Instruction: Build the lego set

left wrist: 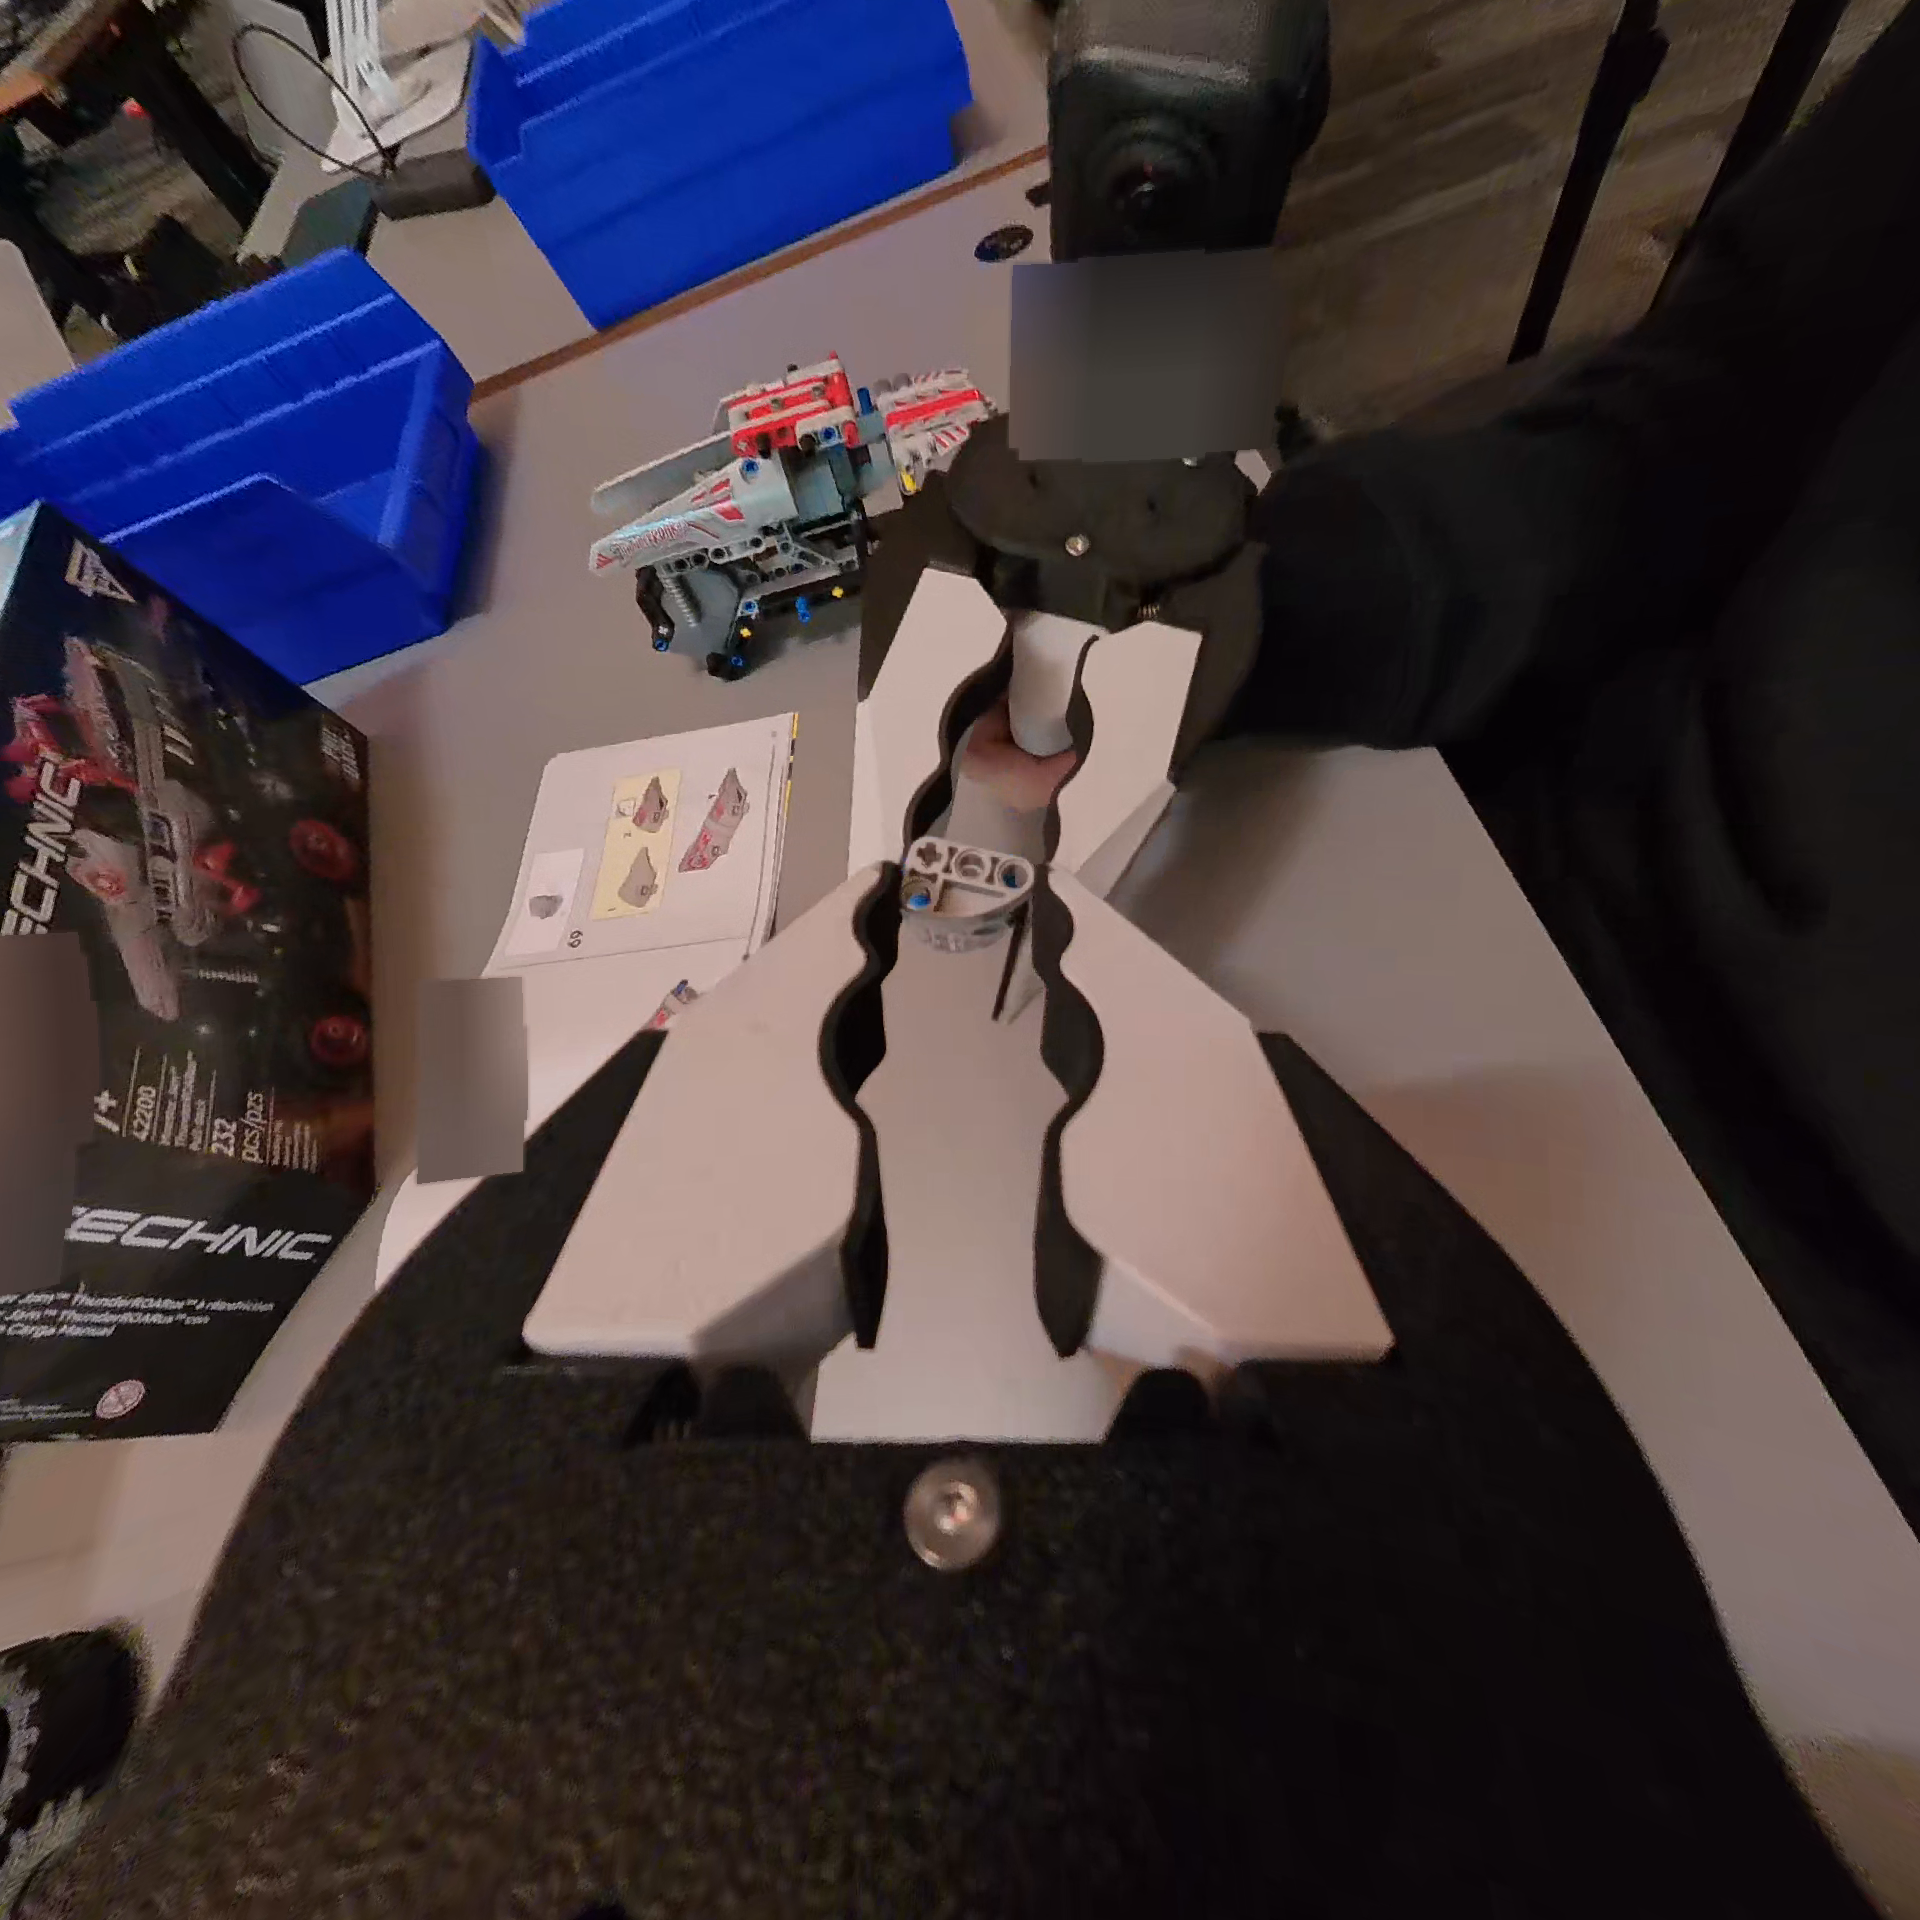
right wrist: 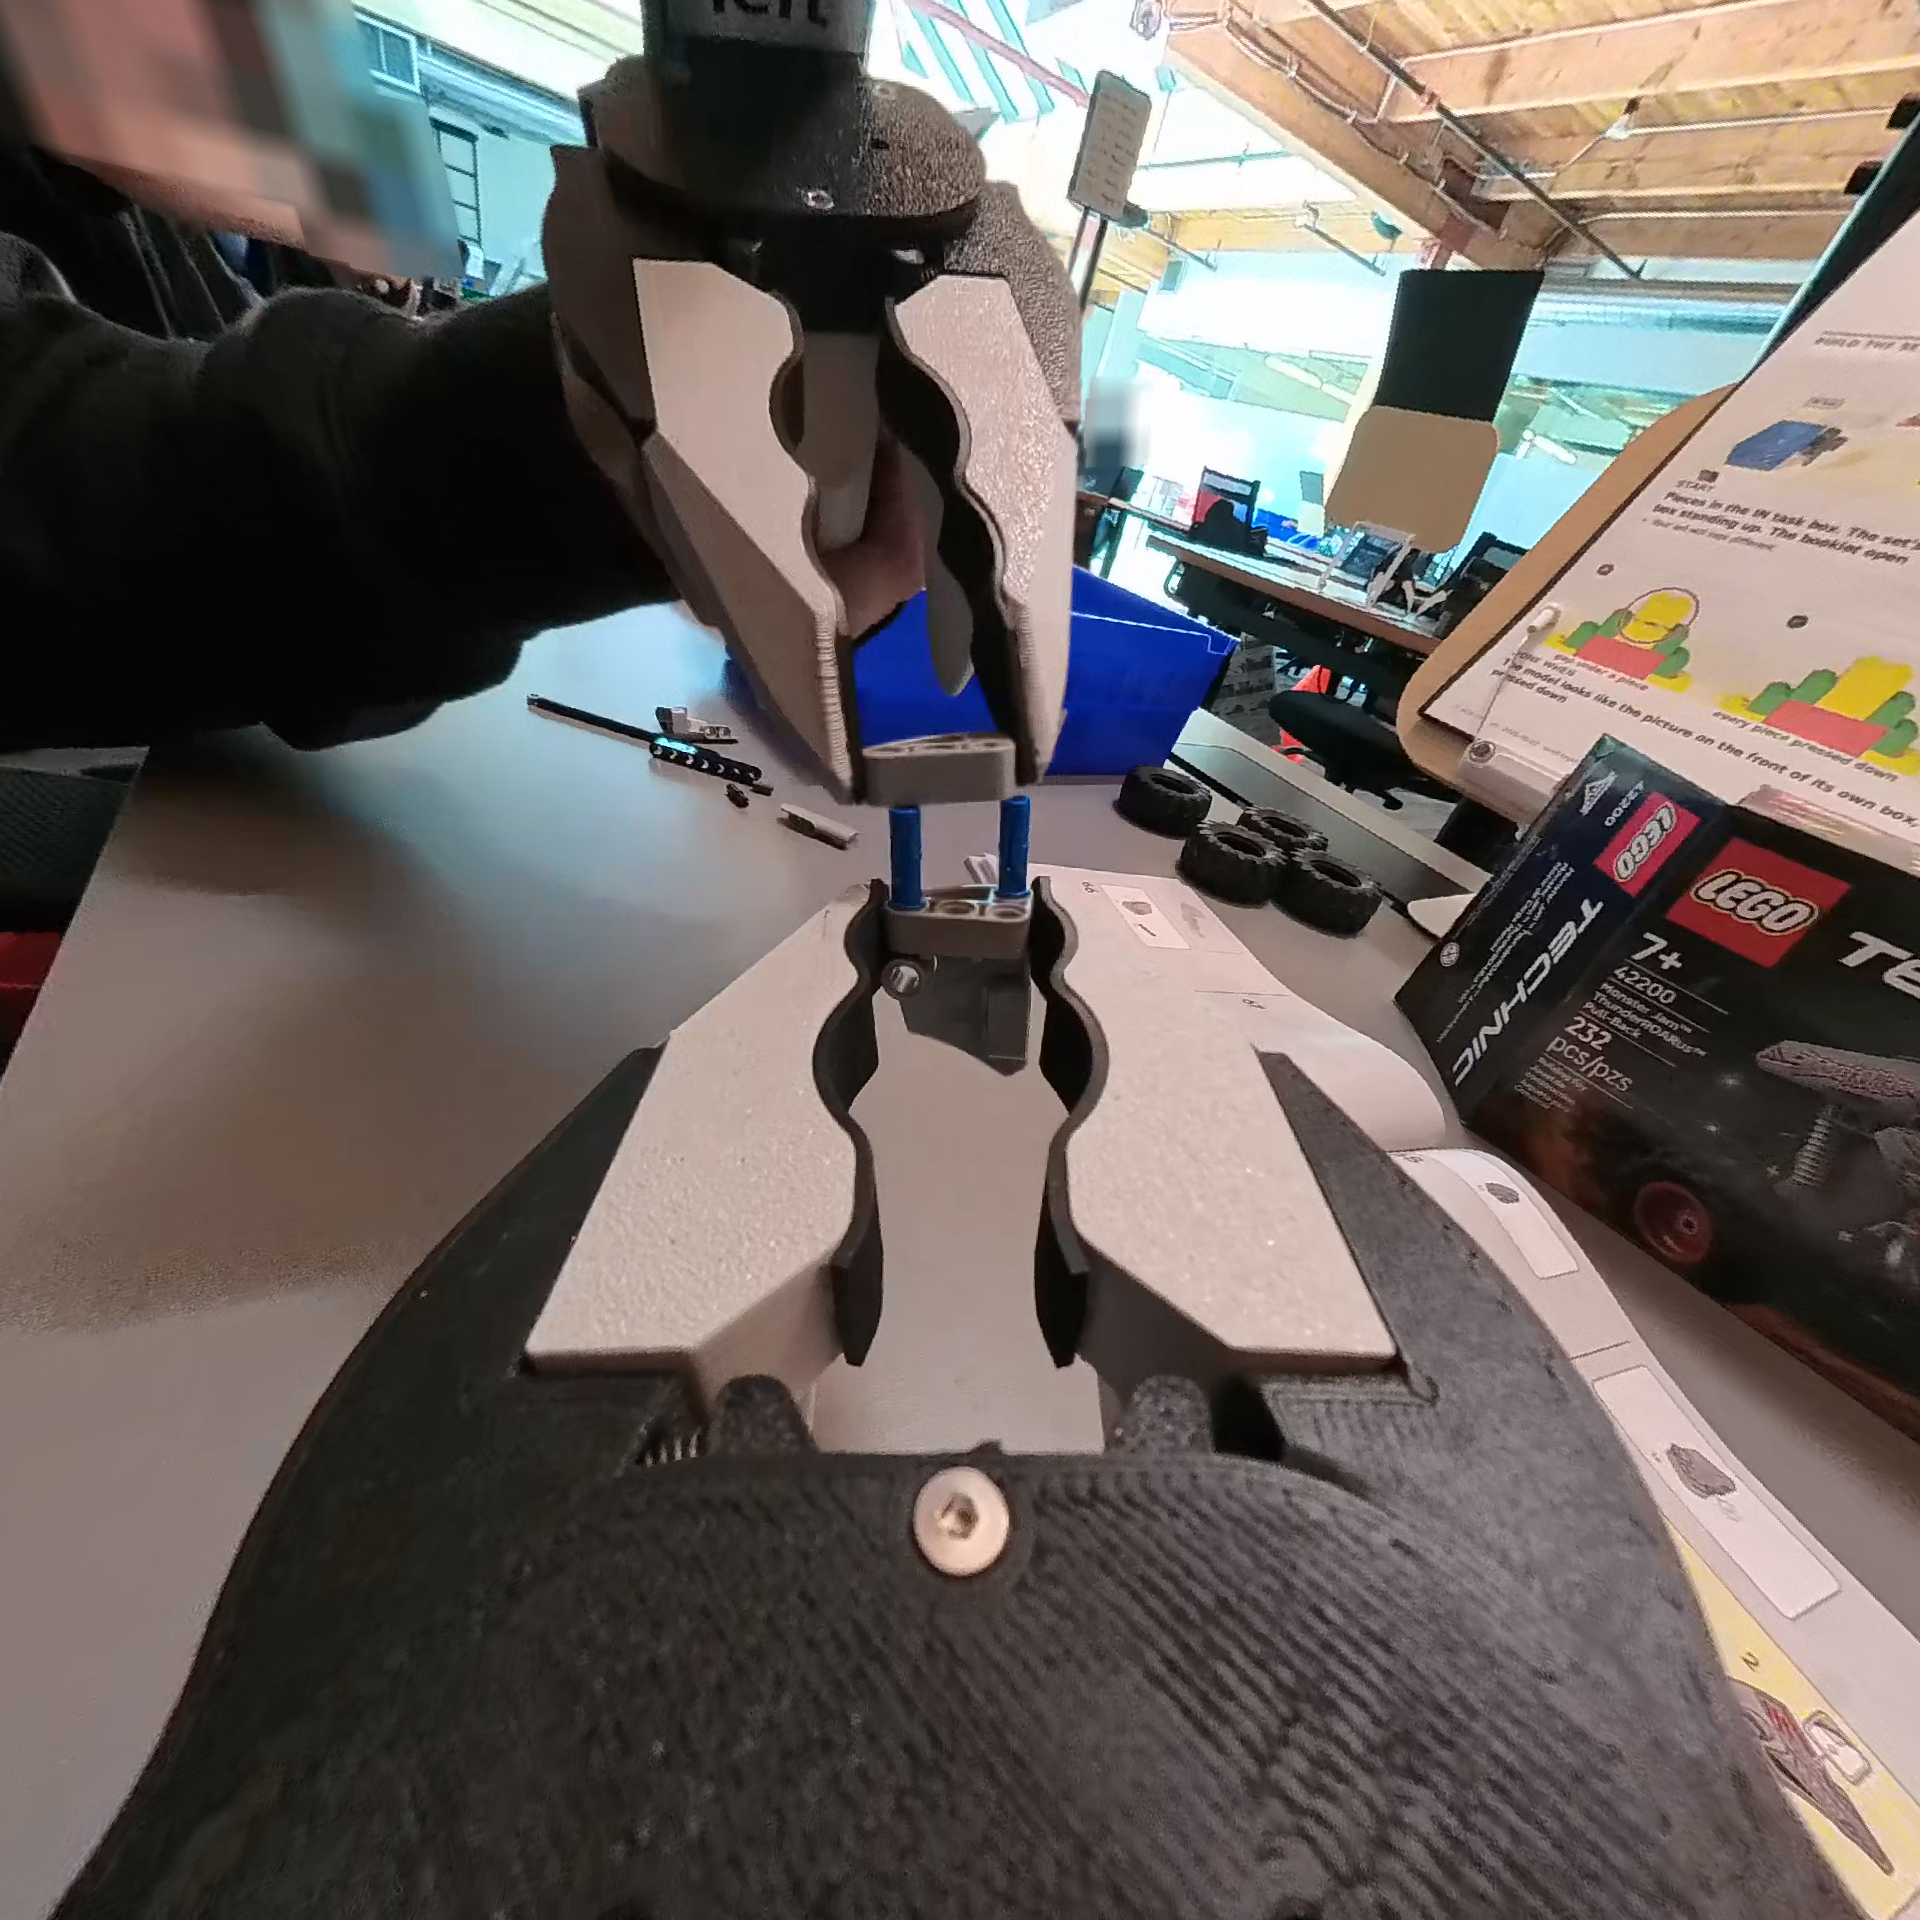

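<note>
In the right wrist view my right gripper (right wrist: 956,920) is shut on a grey lego assembly (right wrist: 961,971) with two blue pins (right wrist: 904,847) standing up from its top beam. My left gripper (right wrist: 945,779) comes down from above, shut on a short grey beam (right wrist: 940,764) held level, its underside meeting the tops of the pins. In the left wrist view the left gripper (left wrist: 966,894) holds the same beam (left wrist: 966,878), with the right gripper (left wrist: 987,821) right behind it, fingers pointing toward the camera. The pins are hidden there.
A part-built red and grey model (left wrist: 779,499) sits on the table (left wrist: 1351,1039) beyond the grippers. Two blue bins (left wrist: 260,457) stand at the back left. The lego box (right wrist: 1683,997), open booklet (left wrist: 655,842), several black tyres (right wrist: 1257,852) and loose parts (right wrist: 707,748) lie around. Less than 4 cm separates the two grippers' tips.
</note>
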Available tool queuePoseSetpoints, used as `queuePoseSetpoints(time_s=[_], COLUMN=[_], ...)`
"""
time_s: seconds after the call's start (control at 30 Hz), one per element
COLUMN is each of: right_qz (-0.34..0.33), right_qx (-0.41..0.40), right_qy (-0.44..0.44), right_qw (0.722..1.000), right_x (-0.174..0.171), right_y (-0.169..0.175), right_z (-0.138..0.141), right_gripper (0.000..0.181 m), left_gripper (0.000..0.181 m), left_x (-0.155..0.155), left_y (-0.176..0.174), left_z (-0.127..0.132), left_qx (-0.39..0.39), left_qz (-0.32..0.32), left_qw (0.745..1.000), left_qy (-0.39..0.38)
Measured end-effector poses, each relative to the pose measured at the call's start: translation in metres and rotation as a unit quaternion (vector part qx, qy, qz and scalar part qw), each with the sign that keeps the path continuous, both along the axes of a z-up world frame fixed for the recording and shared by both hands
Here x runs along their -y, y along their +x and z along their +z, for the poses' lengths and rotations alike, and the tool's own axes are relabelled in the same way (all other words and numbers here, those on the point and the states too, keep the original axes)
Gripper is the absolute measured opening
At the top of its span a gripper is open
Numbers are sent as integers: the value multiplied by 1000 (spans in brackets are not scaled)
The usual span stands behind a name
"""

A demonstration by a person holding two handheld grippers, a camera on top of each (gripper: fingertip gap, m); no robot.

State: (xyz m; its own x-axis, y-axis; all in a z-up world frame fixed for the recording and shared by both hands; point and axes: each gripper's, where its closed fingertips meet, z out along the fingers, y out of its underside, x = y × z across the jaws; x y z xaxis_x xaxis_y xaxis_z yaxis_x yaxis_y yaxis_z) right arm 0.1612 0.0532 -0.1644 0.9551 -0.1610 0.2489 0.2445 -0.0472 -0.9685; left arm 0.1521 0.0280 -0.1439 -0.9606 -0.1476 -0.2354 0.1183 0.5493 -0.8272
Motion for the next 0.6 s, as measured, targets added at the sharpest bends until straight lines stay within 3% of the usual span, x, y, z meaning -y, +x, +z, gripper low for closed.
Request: queuePoseSetpoints(time_s=[0.6], right_qz=[-29], right_qx=[23], right_qy=[-11], right_qw=[999], right_x=[-2], right_y=[6], right_z=[-3], right_gripper=[25], left_gripper=[22], left_x=[4], left_y=[7], left_z=[-1], left_qx=[-27], left_qz=[18], left_qw=[999], left_qy=[5])
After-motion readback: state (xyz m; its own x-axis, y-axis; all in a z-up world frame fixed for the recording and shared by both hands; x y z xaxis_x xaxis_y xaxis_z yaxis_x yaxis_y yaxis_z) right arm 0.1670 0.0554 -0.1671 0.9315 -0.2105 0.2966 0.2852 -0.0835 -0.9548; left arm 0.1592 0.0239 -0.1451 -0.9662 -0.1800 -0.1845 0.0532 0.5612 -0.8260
